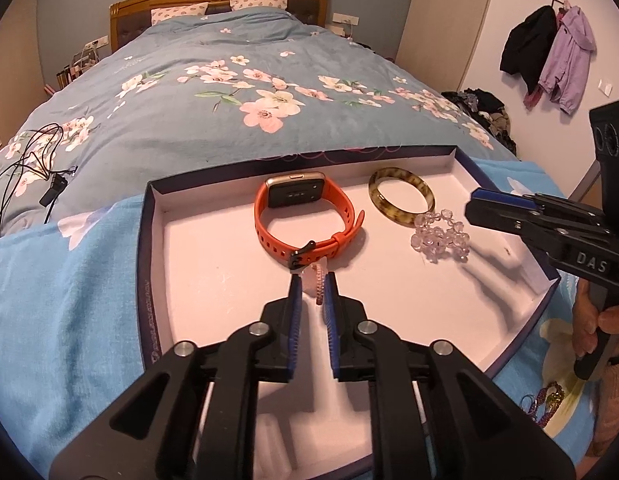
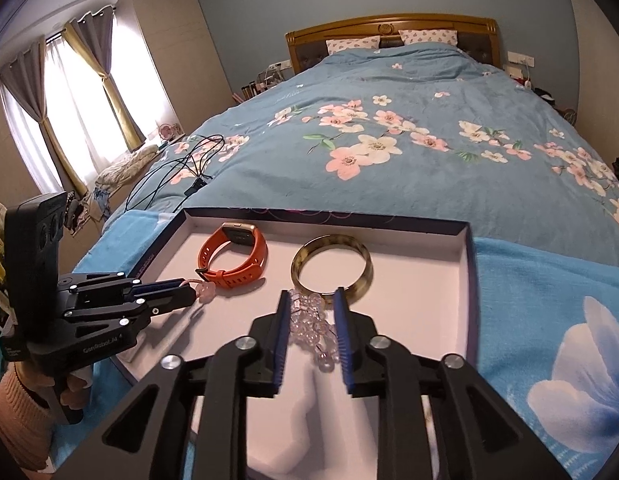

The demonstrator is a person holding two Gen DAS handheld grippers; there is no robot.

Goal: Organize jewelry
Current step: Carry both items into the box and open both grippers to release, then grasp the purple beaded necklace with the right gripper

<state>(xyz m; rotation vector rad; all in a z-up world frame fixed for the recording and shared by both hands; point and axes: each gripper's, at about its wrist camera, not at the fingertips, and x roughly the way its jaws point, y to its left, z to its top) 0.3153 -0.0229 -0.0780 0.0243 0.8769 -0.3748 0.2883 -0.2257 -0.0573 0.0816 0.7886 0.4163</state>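
Note:
A shallow white-lined box (image 1: pixel 197 264) lies on the bed. In it are an orange watch (image 1: pixel 305 216), a tortoiseshell bangle (image 1: pixel 401 200) and a clear bead bracelet (image 1: pixel 439 236). My left gripper (image 1: pixel 312 286) is shut on a pink braided bracelet (image 1: pixel 318 284), just in front of the watch; it shows in the right wrist view (image 2: pixel 207 291). My right gripper (image 2: pixel 311 300) is open over the box, its fingers either side of the bead bracelet (image 2: pixel 313 324), near the bangle (image 2: pixel 331 270).
The box (image 2: pixel 467 280) sits on a blue flowered towel (image 1: pixel 61 320) over the flowered quilt (image 1: pixel 229 92). Black cables (image 1: pixel 25 168) lie on the quilt to the left. More jewelry (image 1: pixel 543 398) lies on the towel at lower right.

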